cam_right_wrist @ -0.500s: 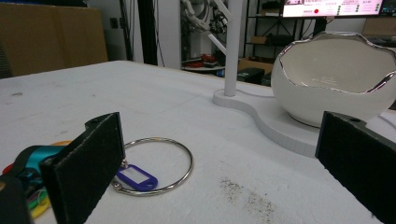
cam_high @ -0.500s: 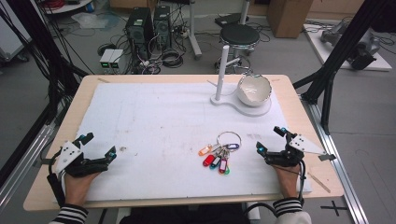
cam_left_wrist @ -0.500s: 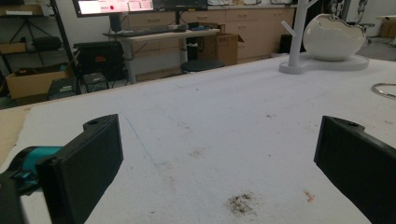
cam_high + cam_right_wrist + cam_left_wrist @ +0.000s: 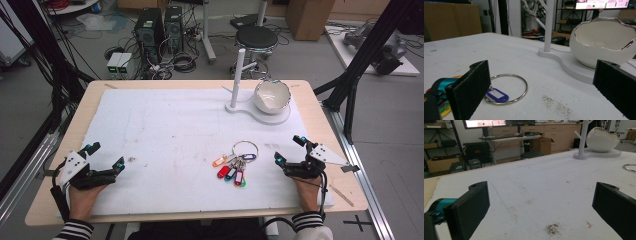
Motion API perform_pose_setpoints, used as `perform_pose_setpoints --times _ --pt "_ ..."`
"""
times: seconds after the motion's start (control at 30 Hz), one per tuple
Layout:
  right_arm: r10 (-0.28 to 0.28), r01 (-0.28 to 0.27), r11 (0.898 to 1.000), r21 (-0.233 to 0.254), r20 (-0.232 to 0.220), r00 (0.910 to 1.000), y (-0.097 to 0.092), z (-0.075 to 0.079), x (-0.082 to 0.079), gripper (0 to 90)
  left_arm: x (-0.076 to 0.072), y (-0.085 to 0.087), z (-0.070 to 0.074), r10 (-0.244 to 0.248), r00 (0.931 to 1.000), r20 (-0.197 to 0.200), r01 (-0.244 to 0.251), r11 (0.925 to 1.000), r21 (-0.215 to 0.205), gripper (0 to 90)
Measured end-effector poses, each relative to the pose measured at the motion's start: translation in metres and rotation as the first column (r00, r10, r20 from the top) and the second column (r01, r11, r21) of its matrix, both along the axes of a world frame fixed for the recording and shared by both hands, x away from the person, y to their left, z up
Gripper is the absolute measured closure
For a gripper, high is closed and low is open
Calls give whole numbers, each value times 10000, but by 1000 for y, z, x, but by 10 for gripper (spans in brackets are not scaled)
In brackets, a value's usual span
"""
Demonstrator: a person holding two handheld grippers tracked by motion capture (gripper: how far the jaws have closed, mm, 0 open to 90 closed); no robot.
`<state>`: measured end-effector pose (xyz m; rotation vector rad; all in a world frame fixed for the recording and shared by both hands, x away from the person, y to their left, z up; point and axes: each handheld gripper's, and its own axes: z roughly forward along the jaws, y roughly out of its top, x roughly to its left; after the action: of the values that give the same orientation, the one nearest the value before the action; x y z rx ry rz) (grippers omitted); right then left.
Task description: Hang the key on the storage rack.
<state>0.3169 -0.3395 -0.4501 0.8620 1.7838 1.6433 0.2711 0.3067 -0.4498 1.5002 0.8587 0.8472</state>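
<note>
Both claws rest at the near edge of the white-covered bench [image 4: 165, 125], the left claw [image 4: 103, 157] and right claw [image 4: 289, 149] each with jaws spread and holding nothing. Between them, nearer the right claw, lies a steel key ring with coloured plastic tags [image 4: 235, 162]. Farther off stands a white egg-shaped bowl [image 4: 272, 96] on a white stand with a post [image 4: 239, 75]. No writing is legible.

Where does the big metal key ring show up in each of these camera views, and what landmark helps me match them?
High view: the key ring lies right of centre on the white mat, its coloured tags fanned below it.
Left gripper view: a sliver of it sits at the right edge.
Right gripper view: it lies at lower left-centre, beside the left jaw.
Shared landmark: the white bowl next to the white post.
</note>
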Motion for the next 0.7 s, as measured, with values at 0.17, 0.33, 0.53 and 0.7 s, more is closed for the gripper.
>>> perform_pose_setpoints --times 0.17,0.33,0.53,0.7 --pt "-5 5 10000 6 22 10000 0 0 0 9 0 0 0 -9 10000 2 9 10000 6 17" --pt "-6 6 10000 3 -172 9999 -1 1 2 9 0 0 0 -11 10000 -9 11 10000 -6 17" --pt "20 -28 9994 -342 -222 9998 2 11 3 9 0 0 0 -4 10000 -40 4 10000 12 17" --pt "163 -188 9977 -646 -394 9991 9 25 9 9 1 -1 0 14 10000 -94 -14 10000 25 17"
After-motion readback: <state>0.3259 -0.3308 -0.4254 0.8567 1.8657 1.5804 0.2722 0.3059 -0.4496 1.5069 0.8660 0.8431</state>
